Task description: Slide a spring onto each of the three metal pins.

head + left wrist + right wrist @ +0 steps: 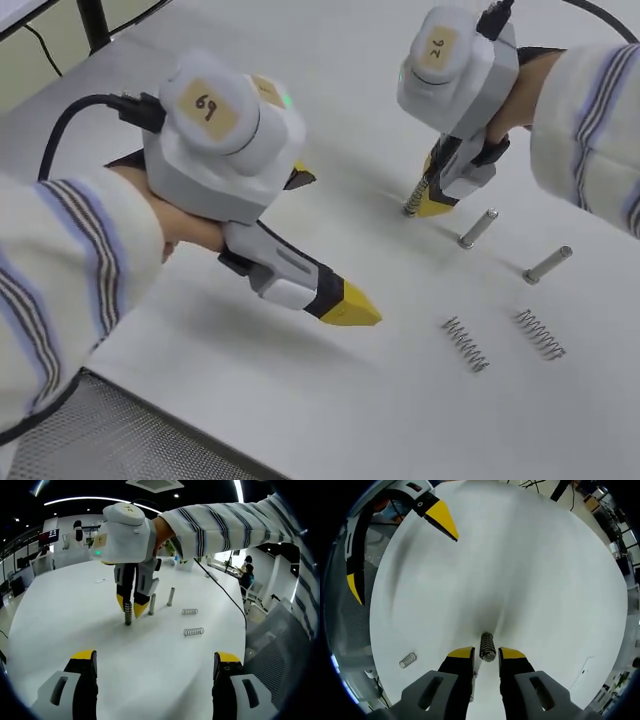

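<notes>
Head view, nearest first: the left gripper [352, 305] hangs low over the white surface [250, 400], well apart from the work. Its own view shows the jaws spread wide with nothing between them, probably free so it can steady a pin or fetch a spring.

Beyond it, the first loose spring [465, 343] and the second loose spring [540, 333] lie flat side by side, not yet used. They sit near the pins, within easy reach.

Next come the first bare pin [478, 228] and the second bare pin [548, 264]. The left gripper view shows both standing on end, so a spring can drop straight down over each.

Farthest, the right gripper [428, 205] has its jaws closed to a narrow gap around the held spring [413, 197]. That spring is nearly upright, its lower end at the surface just beside the first bare pin. I cannot tell whether pin 3 is inside it.
</notes>
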Demonstrator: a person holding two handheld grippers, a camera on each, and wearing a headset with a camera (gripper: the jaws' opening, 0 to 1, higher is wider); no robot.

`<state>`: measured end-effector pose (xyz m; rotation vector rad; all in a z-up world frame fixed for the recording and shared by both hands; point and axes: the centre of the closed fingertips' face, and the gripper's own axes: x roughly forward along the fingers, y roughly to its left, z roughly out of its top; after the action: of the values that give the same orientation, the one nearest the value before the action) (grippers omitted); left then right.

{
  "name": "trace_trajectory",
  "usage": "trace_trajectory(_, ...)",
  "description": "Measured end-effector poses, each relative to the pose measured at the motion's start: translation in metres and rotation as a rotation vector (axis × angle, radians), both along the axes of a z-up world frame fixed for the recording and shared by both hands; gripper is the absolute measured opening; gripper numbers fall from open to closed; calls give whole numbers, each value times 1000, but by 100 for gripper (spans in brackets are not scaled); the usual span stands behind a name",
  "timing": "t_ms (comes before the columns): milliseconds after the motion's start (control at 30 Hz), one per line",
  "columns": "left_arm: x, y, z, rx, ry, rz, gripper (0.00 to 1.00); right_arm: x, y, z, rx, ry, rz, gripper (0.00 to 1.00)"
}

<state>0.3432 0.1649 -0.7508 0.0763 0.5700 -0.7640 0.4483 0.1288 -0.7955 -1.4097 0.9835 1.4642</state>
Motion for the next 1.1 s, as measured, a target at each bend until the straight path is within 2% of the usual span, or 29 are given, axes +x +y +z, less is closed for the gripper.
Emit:
trace_trajectory(300, -5, 1, -1, 3, 12, 6, 95, 3, 0, 8, 19, -3, -8, 19)
trace_trajectory(433, -6, 2, 0, 5, 6, 10, 94, 3, -5, 13, 20, -6, -19, 20)
trace_trajectory(533, -5, 2, 2, -13, 4, 18, 94, 1, -9, 18, 33, -3, -36, 21)
trace_trajectory(867, -8, 7, 4, -1, 6, 19, 94, -7, -29, 35, 73, -10, -63, 26)
trace_trajectory(1100, -11, 4, 5, 3, 13, 4, 94, -10, -41, 46, 92, -21, -73, 30)
